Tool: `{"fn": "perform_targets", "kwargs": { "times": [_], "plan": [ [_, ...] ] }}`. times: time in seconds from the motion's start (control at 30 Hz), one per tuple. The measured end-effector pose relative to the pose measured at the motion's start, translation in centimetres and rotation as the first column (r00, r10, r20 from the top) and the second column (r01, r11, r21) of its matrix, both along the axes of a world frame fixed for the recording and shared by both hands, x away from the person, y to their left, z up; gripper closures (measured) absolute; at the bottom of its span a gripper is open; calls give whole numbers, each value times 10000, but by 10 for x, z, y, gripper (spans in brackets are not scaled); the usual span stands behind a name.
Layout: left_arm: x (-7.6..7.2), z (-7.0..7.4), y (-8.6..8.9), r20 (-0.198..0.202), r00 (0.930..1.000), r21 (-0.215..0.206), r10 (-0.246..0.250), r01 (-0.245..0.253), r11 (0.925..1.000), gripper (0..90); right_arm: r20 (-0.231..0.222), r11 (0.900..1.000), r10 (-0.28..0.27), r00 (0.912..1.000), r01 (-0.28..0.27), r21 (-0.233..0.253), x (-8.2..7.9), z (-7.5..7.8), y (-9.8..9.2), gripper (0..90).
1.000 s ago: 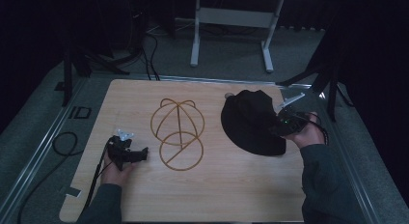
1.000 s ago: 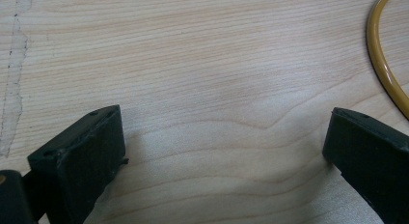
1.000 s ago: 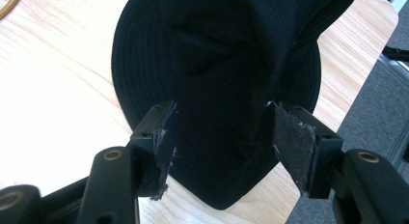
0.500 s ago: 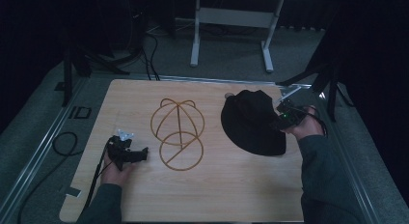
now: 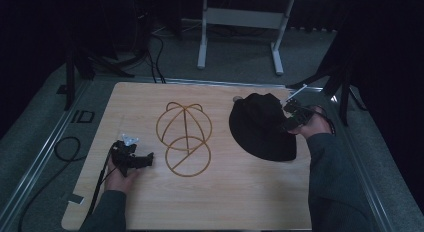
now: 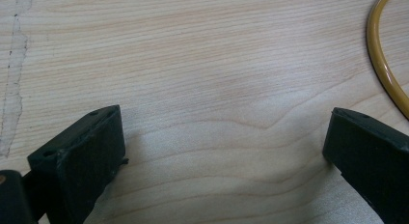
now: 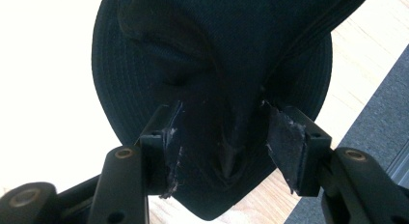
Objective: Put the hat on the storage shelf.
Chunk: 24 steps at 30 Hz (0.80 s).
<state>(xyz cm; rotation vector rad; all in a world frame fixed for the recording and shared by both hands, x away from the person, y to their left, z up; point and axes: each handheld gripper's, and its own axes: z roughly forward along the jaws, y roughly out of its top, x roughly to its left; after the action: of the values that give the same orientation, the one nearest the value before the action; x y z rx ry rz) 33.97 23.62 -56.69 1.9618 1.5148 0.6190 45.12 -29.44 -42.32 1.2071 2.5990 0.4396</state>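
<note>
Roughly centre-right on the wooden table (image 5: 215, 202) lies a black hat (image 5: 260, 129), a soft brimmed fabric hat, sitting beside a gold wire hat frame (image 5: 184, 137) that rests flat mid-table. Right gripper (image 5: 292, 119) is at the hat's right edge, held by the person's right hand. Left gripper (image 5: 135, 159) sits low on the table near the left front, w/ jaws wide apart and nothing between them.

Handling, as a judgement: hat looks light, floppy, non-fragile; cloth will fold and sag when lifted, so a pinch on the crown fabric or the stitched brim should hold best. Frame looks stiff, thin, prob. slippery.

Right gripper view adds what the high view can't resolve: the right gripper (image 7: 219, 137) has a bunched fold of the hat (image 7: 212, 50) between its jaws, pads pressing in on both sides, i.e. clamped on cloth. Brim stitching shows there too.

Left gripper view gives bare wood grain between the left gripper (image 6: 224, 151) jaws, plus a curve of the wire hat frame (image 6: 381, 64) at upper right, apart from the jaws.
</note>
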Motion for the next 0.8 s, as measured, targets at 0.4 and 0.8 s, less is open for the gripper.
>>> {"fn": "perform_targets", "kwargs": {
  "times": [0.4, 0.8],
  "plan": [
    [0, 0, 0, -6, 10000, 2, -1, 1, 10000, 13, -394, 9999, -64, 9992, 68, 121, 15, -4, 6, 463],
    [0, 0, 0, -9, 10000, 4, 0, 0, 10000, 13, -1015, 9996, -110, 9948, 84, -264, 32, -18, 14, 501]
  ]
}}
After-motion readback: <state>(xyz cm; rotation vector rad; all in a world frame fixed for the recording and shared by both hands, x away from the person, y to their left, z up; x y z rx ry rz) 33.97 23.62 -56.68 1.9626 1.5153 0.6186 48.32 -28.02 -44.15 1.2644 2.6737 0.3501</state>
